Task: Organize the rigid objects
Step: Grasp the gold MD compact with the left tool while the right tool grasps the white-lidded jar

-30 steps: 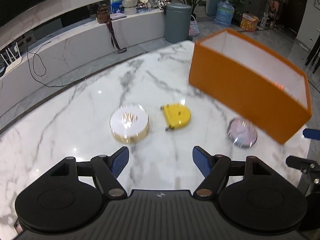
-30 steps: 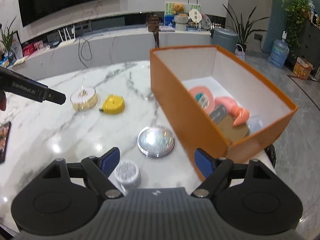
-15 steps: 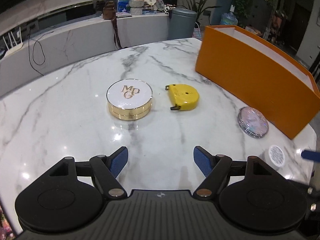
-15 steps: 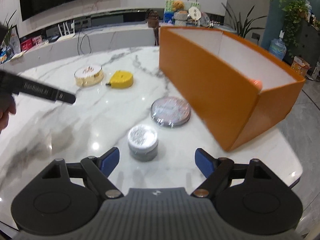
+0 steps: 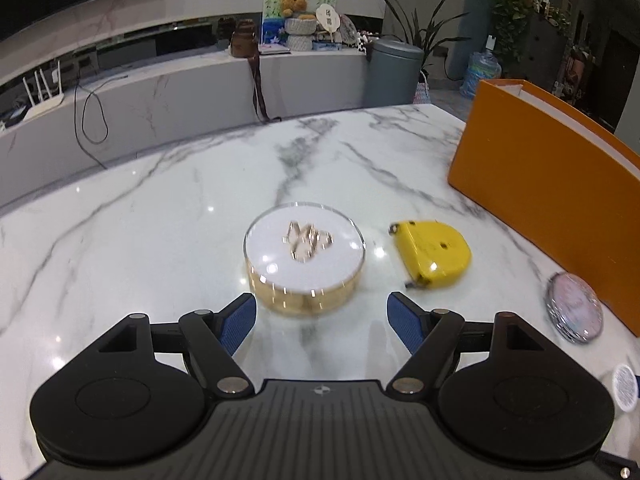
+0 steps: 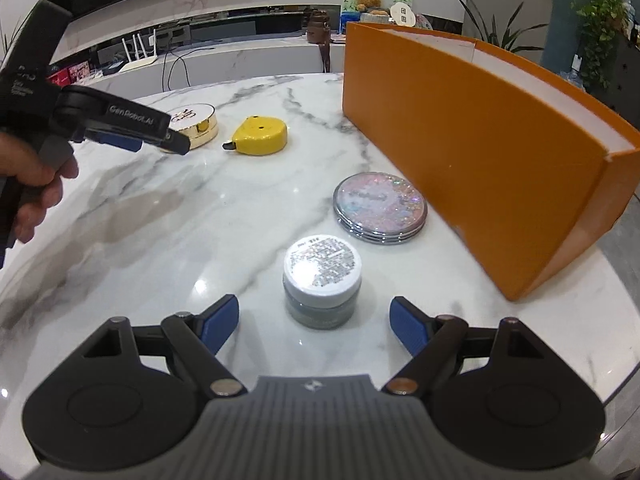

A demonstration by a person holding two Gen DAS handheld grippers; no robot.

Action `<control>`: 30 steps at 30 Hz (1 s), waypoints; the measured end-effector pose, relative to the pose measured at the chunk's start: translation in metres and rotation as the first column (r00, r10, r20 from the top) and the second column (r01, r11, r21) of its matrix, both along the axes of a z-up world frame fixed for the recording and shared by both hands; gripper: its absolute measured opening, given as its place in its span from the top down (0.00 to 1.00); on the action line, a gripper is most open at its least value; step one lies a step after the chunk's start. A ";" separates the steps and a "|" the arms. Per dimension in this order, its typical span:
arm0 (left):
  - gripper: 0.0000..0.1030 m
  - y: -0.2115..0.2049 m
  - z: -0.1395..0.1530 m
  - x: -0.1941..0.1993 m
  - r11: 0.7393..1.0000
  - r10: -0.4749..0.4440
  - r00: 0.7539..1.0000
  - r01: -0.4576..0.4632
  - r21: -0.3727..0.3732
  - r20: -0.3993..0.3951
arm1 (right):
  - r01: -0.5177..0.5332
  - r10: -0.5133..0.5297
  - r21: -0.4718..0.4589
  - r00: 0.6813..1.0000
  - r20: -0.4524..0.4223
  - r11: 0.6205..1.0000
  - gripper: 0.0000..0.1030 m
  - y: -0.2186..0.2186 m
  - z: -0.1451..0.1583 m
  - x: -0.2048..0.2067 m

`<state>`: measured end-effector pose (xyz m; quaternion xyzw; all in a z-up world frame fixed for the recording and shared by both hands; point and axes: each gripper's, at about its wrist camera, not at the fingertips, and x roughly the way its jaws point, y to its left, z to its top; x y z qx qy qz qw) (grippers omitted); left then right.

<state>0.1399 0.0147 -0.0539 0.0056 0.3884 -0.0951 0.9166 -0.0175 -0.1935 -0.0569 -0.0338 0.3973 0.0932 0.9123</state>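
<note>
The left claw [image 5: 321,312] is seen spread wide with nothing between its blue pads [image 5: 239,322], which are poised just short of the round gold compact with a white monogrammed lid [image 5: 305,258]; no contact is shown. Just beside that compact, on its right, a yellow D-shaped plastic tape measure [image 5: 434,253] is laid flat on the white grey-veined marble counter [image 5: 160,216]. The right claw [image 6: 315,324] is likewise held spread and empty, and the small glass jar with a white printed cap [image 6: 322,280] is framed just ahead of its pads, untouched. Just beyond the jar, a flat round glittery compact mirror [image 6: 380,207] is placed near the long wall of the tall orange cardboard box [image 6: 480,128], which is stood along the counter's right side. In the right wrist view, the left claw is seen gripped by a person's hand [image 6: 32,184].
</note>
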 end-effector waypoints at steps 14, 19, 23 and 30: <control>0.10 -0.003 -0.010 0.036 0.998 -0.015 1.000 0.013 0.054 0.027 | -0.026 0.030 -0.035 0.995 0.098 0.999 0.27 0.011 -0.007 0.005; 0.10 -0.006 -0.015 0.044 0.997 -0.019 1.000 0.018 0.071 0.022 | -0.022 0.025 -0.029 0.994 0.108 0.999 0.27 0.012 -0.007 0.007; 0.09 -0.007 -0.016 0.050 0.997 -0.022 0.999 0.020 0.074 0.031 | -0.030 0.036 -0.048 0.992 0.122 0.998 0.36 0.015 -0.007 0.008; 0.10 -0.009 -0.016 0.056 0.996 -0.028 0.999 0.024 0.080 0.040 | -0.027 0.032 -0.043 0.991 0.129 0.999 0.44 0.016 -0.007 0.009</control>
